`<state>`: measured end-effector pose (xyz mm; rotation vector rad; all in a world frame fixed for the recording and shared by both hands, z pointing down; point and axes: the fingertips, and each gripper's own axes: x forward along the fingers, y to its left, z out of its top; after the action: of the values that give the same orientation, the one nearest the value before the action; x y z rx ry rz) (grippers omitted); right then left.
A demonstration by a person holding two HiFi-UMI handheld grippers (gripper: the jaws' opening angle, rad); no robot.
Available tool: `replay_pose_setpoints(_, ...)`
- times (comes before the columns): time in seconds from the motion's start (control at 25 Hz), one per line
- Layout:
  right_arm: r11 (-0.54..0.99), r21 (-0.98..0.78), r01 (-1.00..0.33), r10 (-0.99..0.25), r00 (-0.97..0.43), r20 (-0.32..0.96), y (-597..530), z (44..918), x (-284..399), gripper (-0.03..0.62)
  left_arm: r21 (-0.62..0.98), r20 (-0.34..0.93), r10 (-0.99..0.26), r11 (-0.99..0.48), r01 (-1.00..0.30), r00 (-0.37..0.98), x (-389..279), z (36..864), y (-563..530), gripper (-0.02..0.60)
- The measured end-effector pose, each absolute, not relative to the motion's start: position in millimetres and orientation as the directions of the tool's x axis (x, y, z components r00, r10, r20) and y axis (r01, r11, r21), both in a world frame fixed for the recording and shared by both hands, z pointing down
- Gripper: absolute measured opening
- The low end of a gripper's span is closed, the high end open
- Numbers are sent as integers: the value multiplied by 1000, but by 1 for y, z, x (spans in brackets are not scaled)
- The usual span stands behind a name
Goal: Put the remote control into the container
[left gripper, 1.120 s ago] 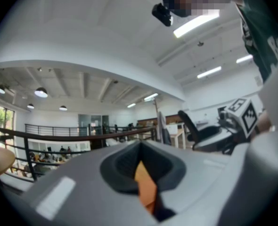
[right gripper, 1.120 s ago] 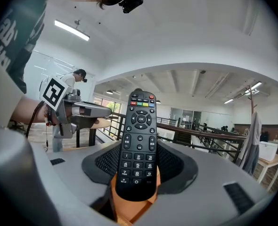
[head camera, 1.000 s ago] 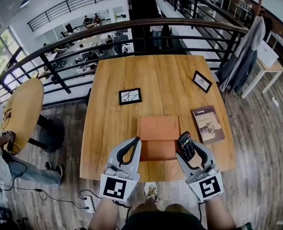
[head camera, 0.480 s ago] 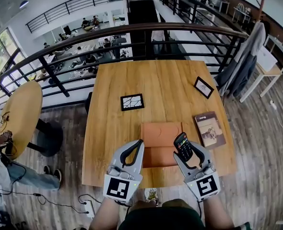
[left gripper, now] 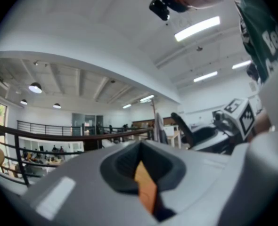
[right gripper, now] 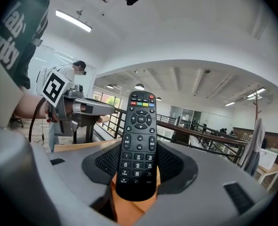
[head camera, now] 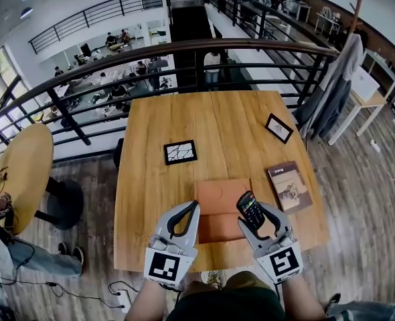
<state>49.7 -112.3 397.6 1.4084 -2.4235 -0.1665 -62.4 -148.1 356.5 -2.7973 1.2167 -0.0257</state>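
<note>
Black remote control [head camera: 252, 210], pinched in the right gripper [head camera: 258, 219], has drifted left to overhang the right edge of the orange container [head camera: 217, 199], so release looks near; the left gripper [head camera: 184, 214] hovers pressed together, empty.

The container's [head camera: 217, 199] near right corner is covered by the remote control [head camera: 250, 208] and right gripper [head camera: 255, 218]; the book's [head camera: 289, 186] print cannot be read
</note>
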Motion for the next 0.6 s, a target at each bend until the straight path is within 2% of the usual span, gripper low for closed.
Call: replay_pose_setpoints(0.6, 531, 298, -794, -845, -467, 261, -116, 402, 52, 224, -84, -26, -723, -687, -722, 690, -52, 359, -156, 2)
